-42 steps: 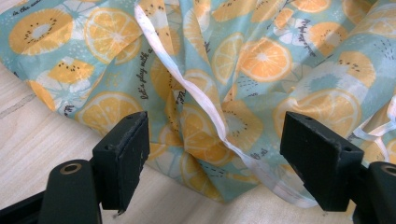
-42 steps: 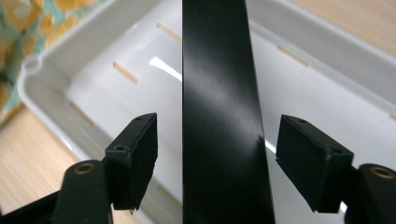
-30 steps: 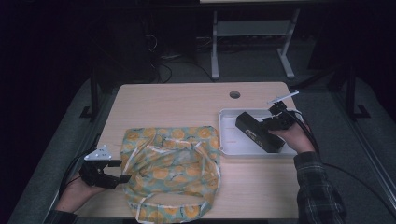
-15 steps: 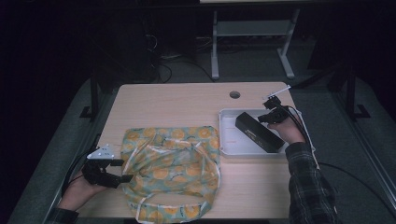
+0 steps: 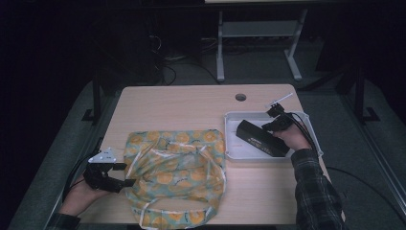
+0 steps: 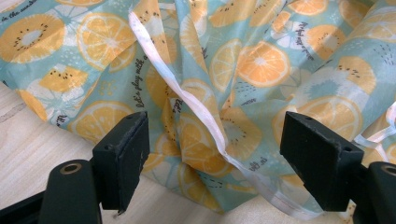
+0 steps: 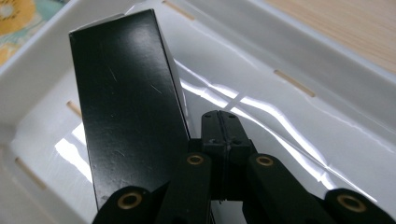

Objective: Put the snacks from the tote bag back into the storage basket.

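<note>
- Right gripper (image 5: 274, 122) sits over the white tray (image 5: 233, 143) at the right side of the counter (image 5: 182, 105). In the right gripper view its jaws are pressed flat together with nothing between them; they have just been closing.
- Black box (image 5: 261, 139), long and flat, lies slantwise inside the tray, one end toward the tray's left wall, the other near the person's right hand (image 5: 289, 139).
- Right gripper view: the closed right gripper (image 7: 219, 116) sits just beside the long edge of the black box (image 7: 128, 102), above the glossy white tray (image 7: 327, 93) floor. Cannot tell whether the tips touch the box side.
- Left gripper (image 5: 119, 173) is at the lower left of the counter, at the left edge of the fruit-print bag (image 5: 174, 167). Its jaws stand wide apart.
- Left gripper view: the left gripper (image 6: 215, 144) straddles a bunched fold of the fruit-print bag (image 6: 261, 60); cloth lies between the pads, but neither pad presses on it.
- A white drawstring (image 6: 187, 93) runs diagonally across the cloth and passes between the two jaws.
- Bag lies flat and crumpled on the counter, left of the tray and just beside it; its pale cord loops out along the near edge.
- Person's left hand (image 5: 84, 191) holds the left gripper from below the counter's front edge; a plaid sleeve (image 5: 316, 191) shows on the right arm.
</note>
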`<state>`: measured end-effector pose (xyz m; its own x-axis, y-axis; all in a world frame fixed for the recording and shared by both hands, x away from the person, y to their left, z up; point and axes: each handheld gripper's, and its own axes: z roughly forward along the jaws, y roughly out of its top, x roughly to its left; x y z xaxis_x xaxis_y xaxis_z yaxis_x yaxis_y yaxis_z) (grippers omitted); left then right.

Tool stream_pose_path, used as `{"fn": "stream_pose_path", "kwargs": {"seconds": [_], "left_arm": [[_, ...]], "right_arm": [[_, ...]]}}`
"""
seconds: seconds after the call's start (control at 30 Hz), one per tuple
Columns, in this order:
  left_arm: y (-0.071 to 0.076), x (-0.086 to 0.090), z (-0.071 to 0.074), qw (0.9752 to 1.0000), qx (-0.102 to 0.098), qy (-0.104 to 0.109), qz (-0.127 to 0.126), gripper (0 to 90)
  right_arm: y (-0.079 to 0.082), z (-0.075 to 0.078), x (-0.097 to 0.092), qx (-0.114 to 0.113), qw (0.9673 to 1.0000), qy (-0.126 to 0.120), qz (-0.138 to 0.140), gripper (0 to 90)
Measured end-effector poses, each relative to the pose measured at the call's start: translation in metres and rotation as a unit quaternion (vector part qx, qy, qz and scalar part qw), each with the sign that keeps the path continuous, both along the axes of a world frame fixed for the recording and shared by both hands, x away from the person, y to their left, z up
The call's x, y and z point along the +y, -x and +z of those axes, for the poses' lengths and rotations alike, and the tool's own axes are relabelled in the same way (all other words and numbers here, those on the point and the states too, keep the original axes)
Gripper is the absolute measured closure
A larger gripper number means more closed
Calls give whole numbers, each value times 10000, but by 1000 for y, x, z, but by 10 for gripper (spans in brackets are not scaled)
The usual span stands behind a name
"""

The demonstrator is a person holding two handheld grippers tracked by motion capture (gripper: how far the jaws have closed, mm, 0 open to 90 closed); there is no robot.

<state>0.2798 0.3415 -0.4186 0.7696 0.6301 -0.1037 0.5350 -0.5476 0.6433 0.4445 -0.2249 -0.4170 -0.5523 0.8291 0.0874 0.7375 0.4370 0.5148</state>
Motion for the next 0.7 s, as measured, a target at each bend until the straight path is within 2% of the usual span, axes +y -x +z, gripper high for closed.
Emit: {"fn": "stream_pose_path", "kwargs": {"seconds": [0.33, 0.6, 0.7], "left_arm": [[1, 0, 0, 10000, 4, 36, 54, 236], [1, 1, 1, 10000, 7, 31, 56, 236], [1, 0, 0, 10000, 4, 28, 53, 236]], "right_arm": [[11, 1, 9, 29, 9990, 49, 448, 897], [19, 1, 14, 75, 9983, 49, 578, 896], [22, 3, 16, 64, 9980, 127, 618, 896]]}}
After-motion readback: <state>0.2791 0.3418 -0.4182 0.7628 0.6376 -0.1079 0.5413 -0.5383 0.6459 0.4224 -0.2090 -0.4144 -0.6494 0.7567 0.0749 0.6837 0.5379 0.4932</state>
